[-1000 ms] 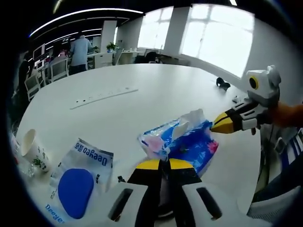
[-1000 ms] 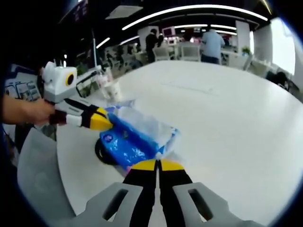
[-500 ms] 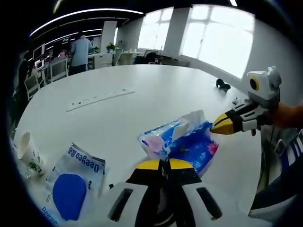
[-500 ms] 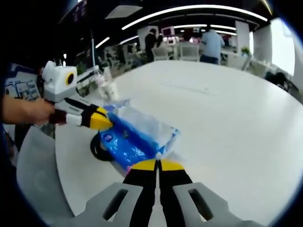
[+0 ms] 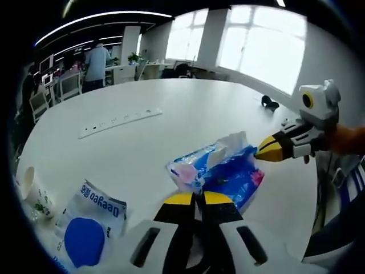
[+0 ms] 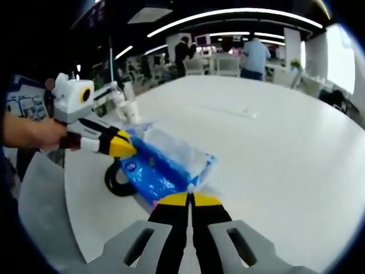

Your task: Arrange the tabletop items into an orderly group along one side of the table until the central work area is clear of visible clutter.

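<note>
Both grippers pinch the blue tissue pack [image 5: 219,171] from opposite ends on the white table [image 5: 171,123]: the left gripper [image 5: 194,198] has its yellow-tipped jaws clamped together on the near edge, and the right gripper [image 6: 189,200] is likewise clenched on the plastic wrap at its own end (each shows in the other's view, held by a hand). A black ring [image 6: 117,181] lies partly under the pack, while a blue-and-white packet [image 5: 91,228] and a paper cup [image 5: 34,188] sit near the table's edge, with a white power strip [image 5: 120,119] farther out.
</note>
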Demonstrator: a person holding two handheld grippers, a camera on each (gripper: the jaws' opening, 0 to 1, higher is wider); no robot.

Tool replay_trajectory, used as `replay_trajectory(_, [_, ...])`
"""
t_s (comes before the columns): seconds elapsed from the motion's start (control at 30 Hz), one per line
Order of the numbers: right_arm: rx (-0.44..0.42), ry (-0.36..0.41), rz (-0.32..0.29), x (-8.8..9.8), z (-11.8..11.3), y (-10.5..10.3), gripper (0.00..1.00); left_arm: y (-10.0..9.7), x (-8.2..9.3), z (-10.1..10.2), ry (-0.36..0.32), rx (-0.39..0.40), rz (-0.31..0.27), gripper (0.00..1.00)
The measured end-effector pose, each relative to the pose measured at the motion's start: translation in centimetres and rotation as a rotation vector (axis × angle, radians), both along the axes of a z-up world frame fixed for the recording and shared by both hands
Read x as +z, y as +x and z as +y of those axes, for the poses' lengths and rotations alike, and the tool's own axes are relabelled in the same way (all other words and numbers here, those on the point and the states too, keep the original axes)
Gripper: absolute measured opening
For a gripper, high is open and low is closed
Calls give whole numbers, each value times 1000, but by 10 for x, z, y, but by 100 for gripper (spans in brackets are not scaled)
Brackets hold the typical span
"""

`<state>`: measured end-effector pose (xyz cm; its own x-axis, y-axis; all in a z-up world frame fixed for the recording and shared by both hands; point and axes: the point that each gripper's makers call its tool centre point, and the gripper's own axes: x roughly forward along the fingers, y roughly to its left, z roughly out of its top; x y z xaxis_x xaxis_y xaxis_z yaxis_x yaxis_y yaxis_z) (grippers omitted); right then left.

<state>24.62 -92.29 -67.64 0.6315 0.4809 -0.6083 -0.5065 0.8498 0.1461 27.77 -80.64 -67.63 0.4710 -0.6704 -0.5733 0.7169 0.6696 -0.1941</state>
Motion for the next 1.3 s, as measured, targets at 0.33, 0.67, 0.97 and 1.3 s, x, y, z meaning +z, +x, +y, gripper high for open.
replay_trajectory(0.33, [1, -4, -6, -1, -5, 12, 0, 12, -2, -6, 11, -5, -2, 3])
replay_trajectory(0.67, [-5, -17, -13, -5, -14, 23, 0, 25, -7, -15, 9, -7, -4, 3])
replay_trajectory(0.97, [-27, -25, -18, -10, -20, 38, 0, 37, -13, -21, 2, -1, 4, 3])
replay_trajectory(1.3, [-60, -20, -35, -10, -18, 51, 0, 49, -17, -19, 3, 19, -1, 3])
